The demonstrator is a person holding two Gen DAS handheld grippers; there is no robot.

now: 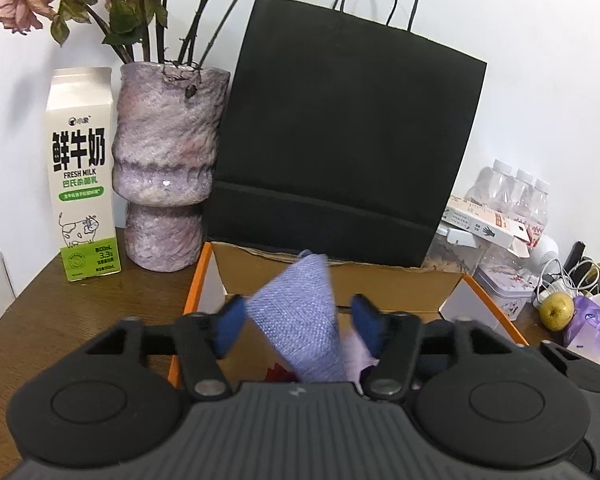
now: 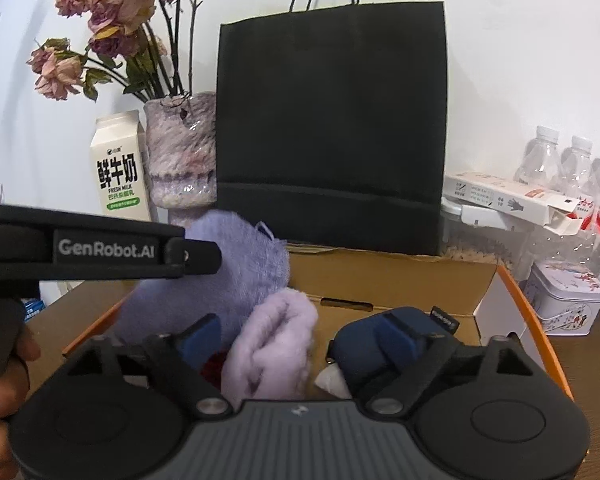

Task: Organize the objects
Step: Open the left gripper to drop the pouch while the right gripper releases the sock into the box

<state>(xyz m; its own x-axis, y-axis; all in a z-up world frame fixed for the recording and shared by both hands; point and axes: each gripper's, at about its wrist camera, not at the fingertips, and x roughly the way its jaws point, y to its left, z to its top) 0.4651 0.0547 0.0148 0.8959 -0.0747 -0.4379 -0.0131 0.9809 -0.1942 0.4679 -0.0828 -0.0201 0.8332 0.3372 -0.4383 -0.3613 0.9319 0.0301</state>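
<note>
An open cardboard box (image 1: 380, 280) with an orange rim sits on the wooden table, and both grippers hover over it. My left gripper (image 1: 299, 324) is open; a blue-violet woven cloth (image 1: 296, 312) hangs blurred between its fingers with a gap to the right pad. My right gripper (image 2: 298, 340) is open too, straddling a fluffy lilac cloth (image 2: 276, 348) that lies in the box (image 2: 516, 292). A navy pouch (image 2: 416, 320) lies in the box behind the right fingertip. The right wrist view shows the left gripper (image 2: 204, 258) from the side, above the woven cloth (image 2: 244, 264), held by a hand (image 2: 4, 392).
A black paper bag (image 1: 340, 140) stands right behind the box. To its left are a mottled purple vase (image 1: 164, 168) of dried roses and a milk carton (image 1: 82, 176). At the right stand water bottles (image 2: 572, 168), a white carton (image 2: 508, 200), a tin (image 2: 564, 304) and a pear (image 1: 556, 312).
</note>
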